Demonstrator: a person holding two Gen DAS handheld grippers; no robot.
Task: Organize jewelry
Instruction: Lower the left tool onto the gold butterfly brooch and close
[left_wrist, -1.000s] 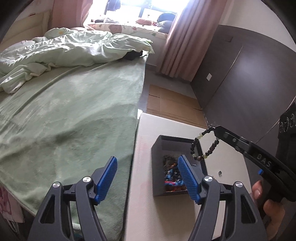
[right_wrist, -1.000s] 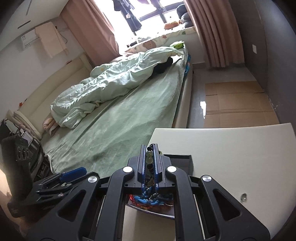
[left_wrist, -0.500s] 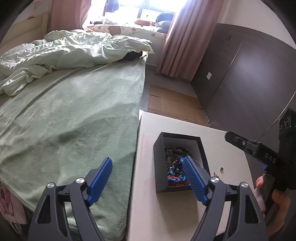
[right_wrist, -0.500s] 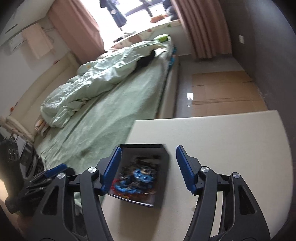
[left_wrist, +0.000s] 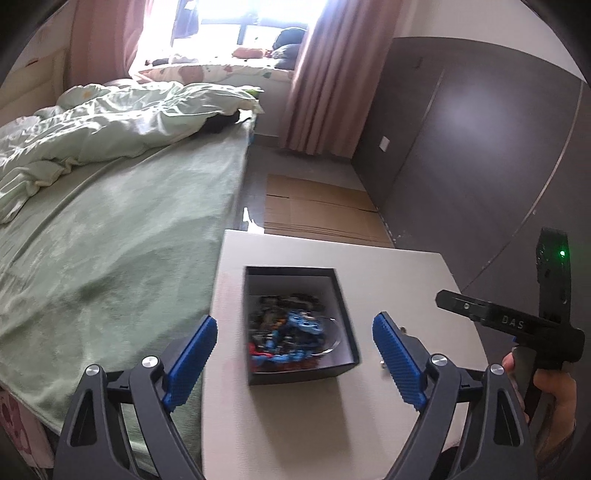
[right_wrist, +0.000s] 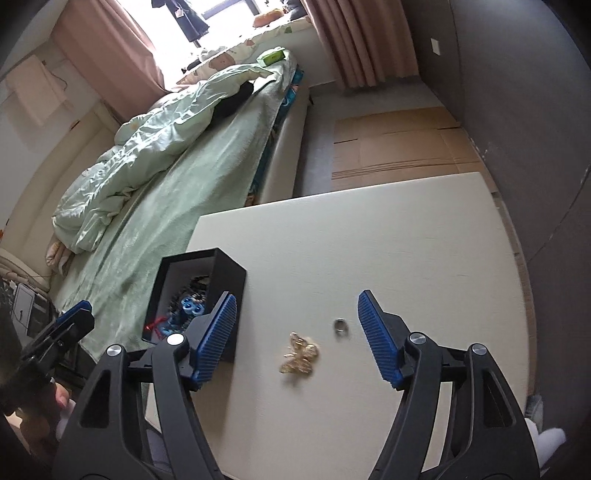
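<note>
A black open box (left_wrist: 301, 365) stands on the white table (left_wrist: 388, 273), holding a pile of beaded jewelry (left_wrist: 288, 332) in blue, red and dark colours. My left gripper (left_wrist: 295, 358) is open and empty, its jaws on either side of the box, above it. The box also shows in the right wrist view (right_wrist: 225, 273). My right gripper (right_wrist: 297, 341) is open and empty above a gold butterfly brooch (right_wrist: 300, 357) and a small silver ring (right_wrist: 340, 326) lying on the table to the right of the box. The right gripper's side shows in the left wrist view (left_wrist: 506, 323).
A bed with a green blanket (left_wrist: 110, 236) runs along the table's left edge. Flattened cardboard (left_wrist: 317, 210) lies on the floor beyond the table. A dark wardrobe wall (left_wrist: 480, 147) stands on the right.
My right gripper opened and let the dark beaded bracelet go into the box, then moved right over the brooch and ring. My left gripper shifted so the box sits between its jaws.
</note>
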